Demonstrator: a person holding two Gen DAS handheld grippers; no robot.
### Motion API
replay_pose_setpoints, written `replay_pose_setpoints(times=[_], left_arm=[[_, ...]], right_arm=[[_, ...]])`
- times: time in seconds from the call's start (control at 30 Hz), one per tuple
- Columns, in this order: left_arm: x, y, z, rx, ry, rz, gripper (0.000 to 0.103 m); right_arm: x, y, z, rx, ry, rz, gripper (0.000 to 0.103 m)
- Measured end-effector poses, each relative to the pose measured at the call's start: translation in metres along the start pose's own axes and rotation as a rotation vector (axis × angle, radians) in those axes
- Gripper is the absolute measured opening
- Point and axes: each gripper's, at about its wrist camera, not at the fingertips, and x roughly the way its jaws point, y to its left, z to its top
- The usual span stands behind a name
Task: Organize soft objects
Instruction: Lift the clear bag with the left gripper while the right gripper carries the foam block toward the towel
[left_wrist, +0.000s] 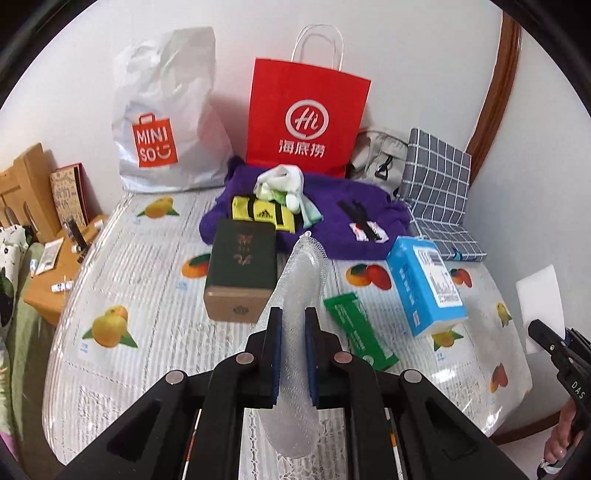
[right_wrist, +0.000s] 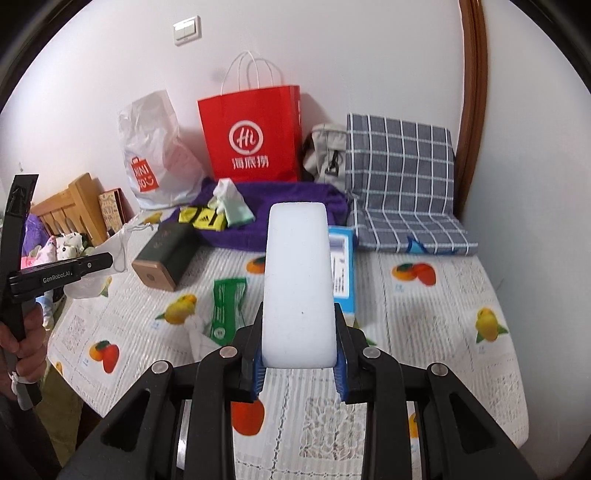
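My left gripper (left_wrist: 293, 317) is shut on a translucent white mesh pouch (left_wrist: 304, 280), which sticks up and forward between its fingers above the table. My right gripper (right_wrist: 299, 314) is shut on a white foam sponge block (right_wrist: 298, 273), held upright over the fruit-print tablecloth (right_wrist: 424, 332). In the right wrist view the left gripper (right_wrist: 105, 263) shows at the left edge with the mesh pouch (right_wrist: 122, 245) hanging from it. At the right edge of the left wrist view, the right gripper (left_wrist: 546, 341) appears with the sponge (left_wrist: 539, 306).
A purple cloth (left_wrist: 351, 221) at the back carries yellow fabric (left_wrist: 258, 214) and a pale green bundle (left_wrist: 288, 188). On the table lie a dark green box (left_wrist: 240, 273), blue box (left_wrist: 424, 284) and green packet (left_wrist: 354, 332). Red bag (left_wrist: 306, 114), white bag (left_wrist: 166, 122), checked cushion (left_wrist: 439, 192) line the wall.
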Motion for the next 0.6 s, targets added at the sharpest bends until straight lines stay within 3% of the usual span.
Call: replay_pose_setpoints(times=[0.6], left_arm=[[-0.015, -0.005, 0.023, -0.008, -0.038, 0.033, 0.011]], right_arm=[[0.011, -0.007, 0.044, 0.023, -0.01, 0.074, 0.029]])
